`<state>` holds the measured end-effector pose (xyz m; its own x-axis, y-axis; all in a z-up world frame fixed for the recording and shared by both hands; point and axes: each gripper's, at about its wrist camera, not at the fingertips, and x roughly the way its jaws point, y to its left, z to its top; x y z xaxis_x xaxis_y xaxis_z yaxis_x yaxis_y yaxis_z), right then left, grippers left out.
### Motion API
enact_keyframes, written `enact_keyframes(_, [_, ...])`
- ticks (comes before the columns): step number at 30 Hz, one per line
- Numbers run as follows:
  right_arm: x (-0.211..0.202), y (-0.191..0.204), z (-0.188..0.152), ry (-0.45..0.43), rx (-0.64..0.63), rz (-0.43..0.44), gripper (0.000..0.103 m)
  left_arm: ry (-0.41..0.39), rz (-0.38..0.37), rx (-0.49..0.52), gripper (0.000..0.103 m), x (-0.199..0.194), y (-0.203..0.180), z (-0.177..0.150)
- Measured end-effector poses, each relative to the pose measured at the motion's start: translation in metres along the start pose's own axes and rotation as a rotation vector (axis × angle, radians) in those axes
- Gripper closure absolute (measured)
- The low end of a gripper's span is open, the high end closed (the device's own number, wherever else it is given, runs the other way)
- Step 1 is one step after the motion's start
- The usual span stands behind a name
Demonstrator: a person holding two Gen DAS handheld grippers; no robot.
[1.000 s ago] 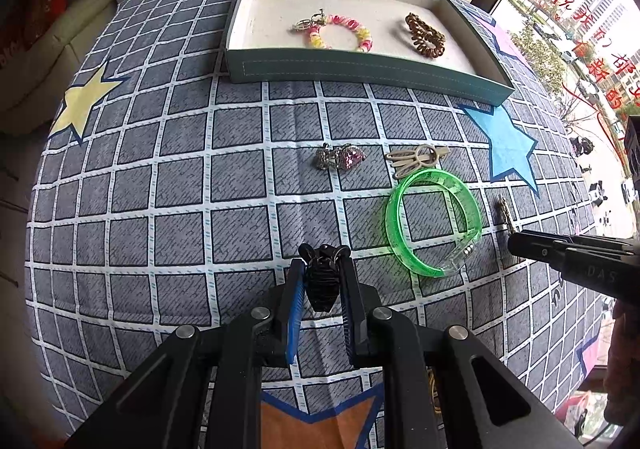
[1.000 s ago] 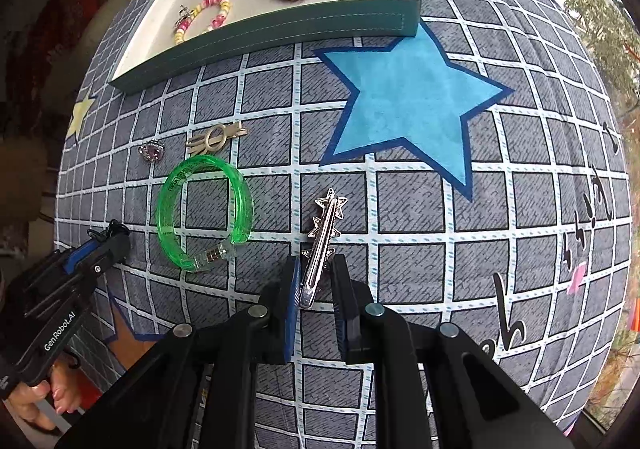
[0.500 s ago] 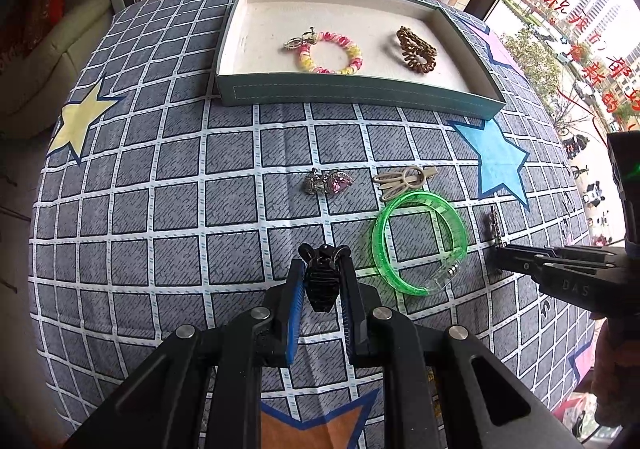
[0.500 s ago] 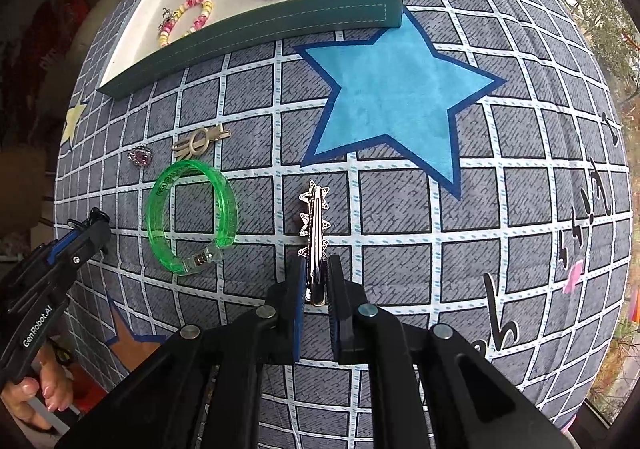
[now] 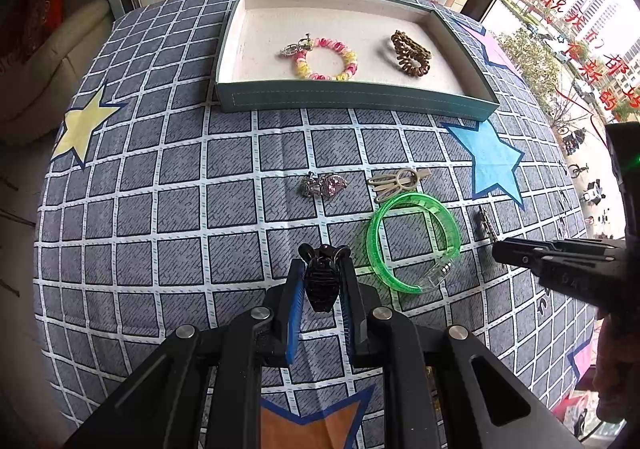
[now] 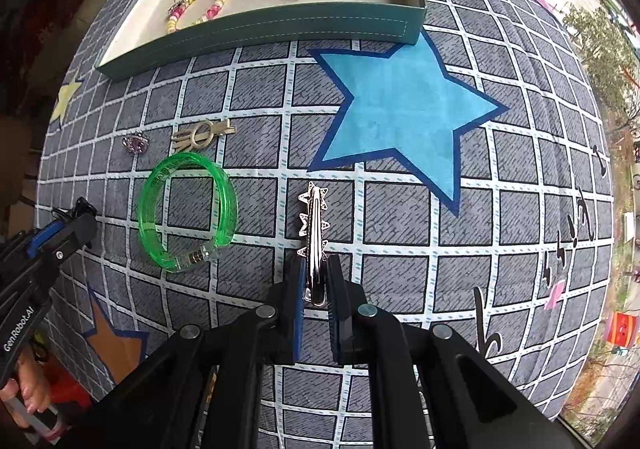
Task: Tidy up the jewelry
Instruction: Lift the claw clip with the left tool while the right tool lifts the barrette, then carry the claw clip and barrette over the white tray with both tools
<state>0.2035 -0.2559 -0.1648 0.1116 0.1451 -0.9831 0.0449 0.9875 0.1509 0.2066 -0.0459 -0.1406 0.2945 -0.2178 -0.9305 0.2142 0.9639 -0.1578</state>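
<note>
My left gripper [image 5: 322,277] is shut on a black claw hair clip [image 5: 323,281], held above the checked cloth. My right gripper [image 6: 314,273] is shut on a silver star hair clip [image 6: 314,233] and also shows at the right of the left wrist view [image 5: 496,249]. A green bangle [image 5: 414,241] [image 6: 188,205], a beige hair clip [image 5: 394,181] [image 6: 202,135] and a pink gem ring [image 5: 326,185] [image 6: 136,141] lie on the cloth. The teal tray [image 5: 352,99] [image 6: 280,29] at the back holds a pink-yellow bead bracelet [image 5: 324,59] and brown hair ties [image 5: 410,53].
The table is covered by a grey checked cloth with a blue star [image 6: 404,117], a yellow star [image 5: 82,125] and an orange star [image 5: 316,425]. A window is on the right, a sofa on the left beyond the table edge.
Both grippers have lifted and pulled back a little with their clips. The silver star clip has turned straight in the right gripper's jaws. The tray looks farther from the left gripper.
</note>
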Motion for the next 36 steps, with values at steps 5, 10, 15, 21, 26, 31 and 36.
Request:
enact_keyframes(5, [-0.025,-0.025,0.012,-0.037,0.066,0.089,0.092,-0.013,0.003,0.001,0.074,-0.009,0.001,0.007])
enact_keyframes(10, [-0.05,-0.032,0.027,-0.091,0.082,0.132,0.093,-0.038,0.002,0.014,0.074,-0.019,0.002,0.022])
enact_keyframes(15, [-0.068,-0.033,0.05,-0.134,0.087,0.176,0.093,-0.062,0.005,0.01,0.074,-0.025,0.005,0.041])
enact_keyframes(21, [-0.079,-0.031,0.077,-0.171,0.059,0.183,0.093,-0.082,0.009,-0.008,0.074,-0.024,0.009,0.067])
enact_keyframes(26, [-0.085,-0.028,0.106,-0.2,0.036,0.181,0.093,-0.111,0.018,-0.014,0.074,-0.022,0.011,0.096])
enact_keyframes(31, [-0.084,-0.023,0.137,-0.231,0.02,0.182,0.093,-0.136,0.033,-0.004,0.074,-0.012,0.01,0.127])
enact_keyframes(36, [-0.076,-0.022,0.168,-0.251,0.012,0.181,0.093,-0.146,0.053,0.001,0.074,0.006,0.007,0.156])
